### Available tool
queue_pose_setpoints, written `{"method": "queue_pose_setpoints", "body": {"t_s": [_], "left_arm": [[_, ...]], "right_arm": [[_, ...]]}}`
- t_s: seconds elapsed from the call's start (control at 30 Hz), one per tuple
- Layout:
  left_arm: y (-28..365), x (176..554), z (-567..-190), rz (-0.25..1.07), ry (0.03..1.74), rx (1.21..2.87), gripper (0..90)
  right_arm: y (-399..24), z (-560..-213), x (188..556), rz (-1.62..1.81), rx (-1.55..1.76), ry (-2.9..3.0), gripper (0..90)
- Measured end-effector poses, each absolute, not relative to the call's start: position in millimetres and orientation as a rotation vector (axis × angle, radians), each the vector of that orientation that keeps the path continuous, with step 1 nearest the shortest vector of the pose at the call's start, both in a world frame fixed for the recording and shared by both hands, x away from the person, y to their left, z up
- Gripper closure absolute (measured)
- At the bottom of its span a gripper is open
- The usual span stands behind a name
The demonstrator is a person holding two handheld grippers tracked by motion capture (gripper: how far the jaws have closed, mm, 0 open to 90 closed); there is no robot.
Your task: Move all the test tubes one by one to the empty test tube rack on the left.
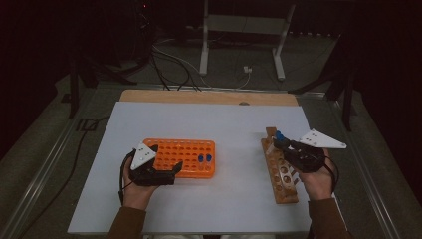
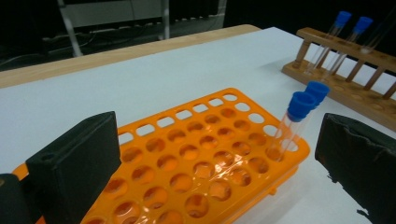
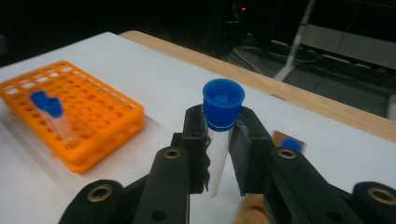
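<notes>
Your right hand-held gripper (image 3: 218,140) clamping blue-capped tube (image 3: 220,135) below cap, keeping it upright for orange rack (image 3: 74,116). Left hand-held gripper (image 2: 219,158) gaping, straddling rack, steadying.

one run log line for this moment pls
right gripper: shut on blue-capped tube, above wooden rack | left gripper: open at orange rack | orange rack: two capped tubes

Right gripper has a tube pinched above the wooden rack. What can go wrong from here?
1. The right gripper pinches the blue-capped tube just under its cap; the long body hangs free and may swing or slip.
2. Two tubes lean in the orange rack; inserting beside them could knock them.
3. The left gripper straddles that rack with jaws open, not clamping it, so it could shift.
</notes>
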State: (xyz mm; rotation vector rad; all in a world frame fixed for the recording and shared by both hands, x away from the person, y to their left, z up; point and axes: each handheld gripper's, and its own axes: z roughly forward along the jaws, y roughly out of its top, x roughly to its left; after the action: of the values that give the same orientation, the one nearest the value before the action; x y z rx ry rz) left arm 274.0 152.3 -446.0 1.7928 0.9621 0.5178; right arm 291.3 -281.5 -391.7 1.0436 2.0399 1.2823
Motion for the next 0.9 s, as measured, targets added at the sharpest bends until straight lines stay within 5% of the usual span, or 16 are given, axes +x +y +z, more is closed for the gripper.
{"method": "queue_pose_setpoints", "body": {"t_s": [0.9], "left_arm": [[123.1, 276.3, -436.2, 0.463, 0.882, 1.810, 1.5]], "right_arm": [[-198.8, -394.7, 282.8, 1.416, 0.866, 2.230, 76.9]]}}
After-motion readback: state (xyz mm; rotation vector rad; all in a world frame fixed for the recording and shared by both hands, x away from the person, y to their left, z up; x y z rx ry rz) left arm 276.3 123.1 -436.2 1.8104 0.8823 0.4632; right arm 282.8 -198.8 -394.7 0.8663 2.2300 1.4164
